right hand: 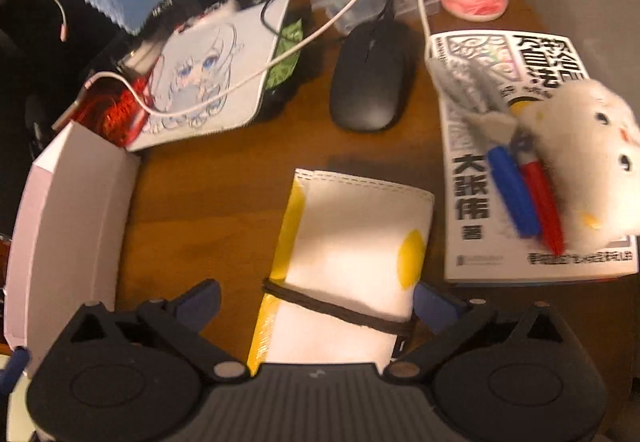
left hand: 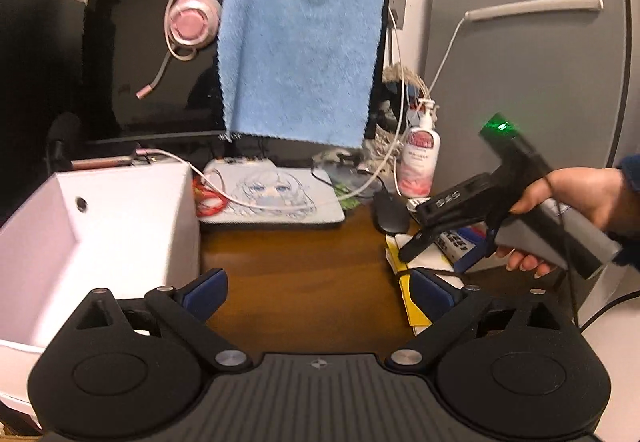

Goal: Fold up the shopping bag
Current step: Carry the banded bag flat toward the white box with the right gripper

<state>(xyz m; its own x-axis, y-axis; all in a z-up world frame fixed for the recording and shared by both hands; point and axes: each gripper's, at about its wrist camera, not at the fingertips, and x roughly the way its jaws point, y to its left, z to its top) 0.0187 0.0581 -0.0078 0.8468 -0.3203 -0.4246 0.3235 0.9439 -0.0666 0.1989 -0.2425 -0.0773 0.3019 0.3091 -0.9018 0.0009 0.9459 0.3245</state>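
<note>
The shopping bag [right hand: 352, 238] is folded into a white and yellow packet with a black elastic band [right hand: 340, 312] around its near end. It lies flat on the brown desk [right hand: 224, 202]. My right gripper [right hand: 318, 300] hovers over it, open, with the bag between its blue fingers [right hand: 200, 298]; the right finger is close to the bag's edge. In the left wrist view, my left gripper [left hand: 320, 292] is open above bare desk with nothing in it. A yellow edge of the bag [left hand: 412, 302] shows beside its right finger, under the hand-held right gripper [left hand: 416, 238].
A white open box [left hand: 100, 226] stands at the left. Behind are a black mouse [right hand: 372, 82], an illustrated pad [right hand: 208, 82] crossed by a white cable, a lotion bottle [left hand: 418, 162], and a blue towel [left hand: 296, 50] over a monitor. A book [right hand: 480, 182] with pens and a plush toy lies right.
</note>
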